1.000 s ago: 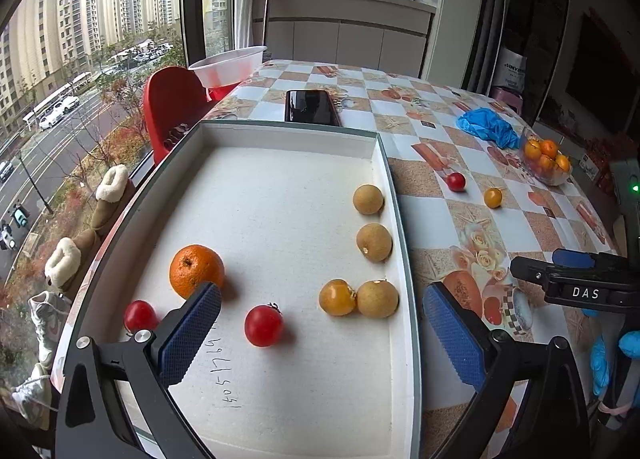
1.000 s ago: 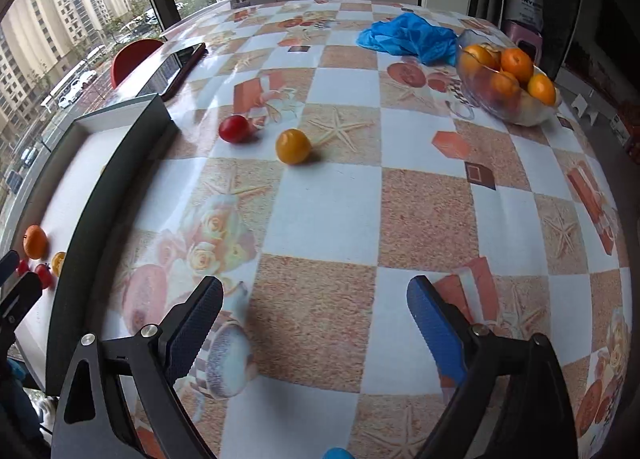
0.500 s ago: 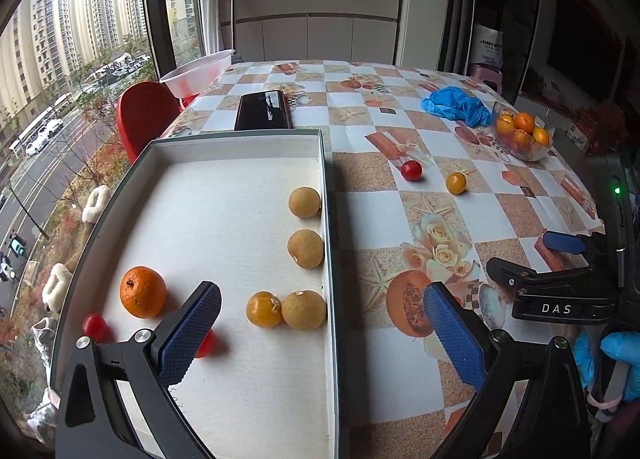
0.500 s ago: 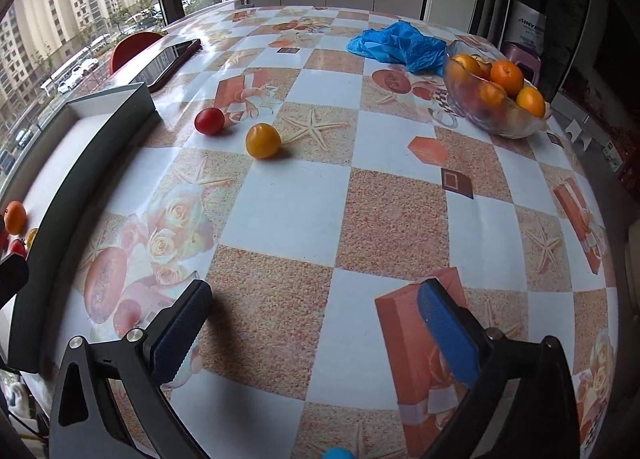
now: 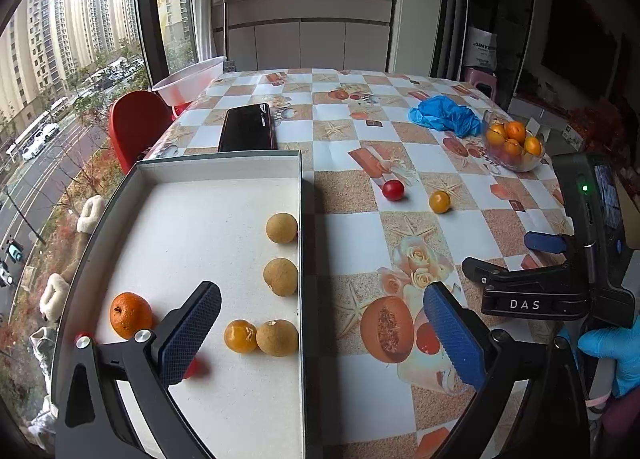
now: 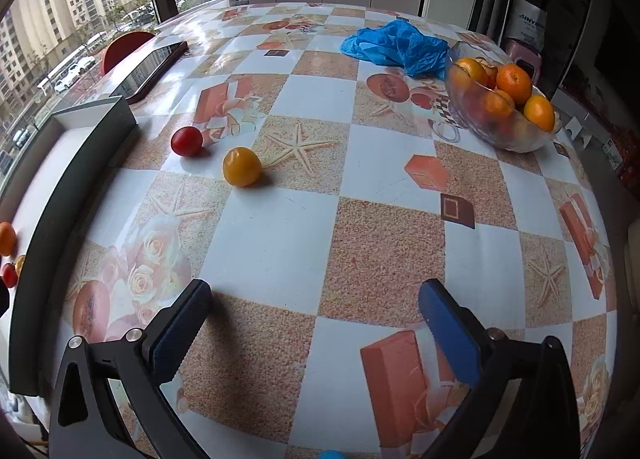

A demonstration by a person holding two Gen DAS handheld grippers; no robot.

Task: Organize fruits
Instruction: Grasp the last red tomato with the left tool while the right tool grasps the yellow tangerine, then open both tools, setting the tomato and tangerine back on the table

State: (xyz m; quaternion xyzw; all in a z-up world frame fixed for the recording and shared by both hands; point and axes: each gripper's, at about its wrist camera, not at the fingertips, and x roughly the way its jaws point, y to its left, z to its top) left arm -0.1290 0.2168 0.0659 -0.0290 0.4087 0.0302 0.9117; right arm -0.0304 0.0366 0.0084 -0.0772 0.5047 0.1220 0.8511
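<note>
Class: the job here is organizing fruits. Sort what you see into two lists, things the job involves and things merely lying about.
Job:
- tray with fruit in it
- red tomato on the table
- yellow tomato on the table
- fruit bowl
- right gripper, open

Lying about:
- phone
- blue bag
- basin

You are looking at one white tray (image 5: 224, 163) lying on the bench (image 5: 348, 235). In it you are counting three tan round fruits (image 5: 281, 227), one yellow-orange small fruit (image 5: 240, 335), one orange (image 5: 130, 315) and two red tomatoes, one partly hidden behind a finger (image 5: 197, 367) and one barely showing at the tray's near left edge (image 5: 80, 337). Out on the bench you are seeing one red tomato (image 6: 186, 141) and one yellow tomato (image 6: 241, 166). One glass bowl (image 6: 464, 107) is holding at least four oranges. One dark phone (image 5: 248, 127) and one blue crumpled bag (image 6: 396, 45) are lying farther back.
</note>
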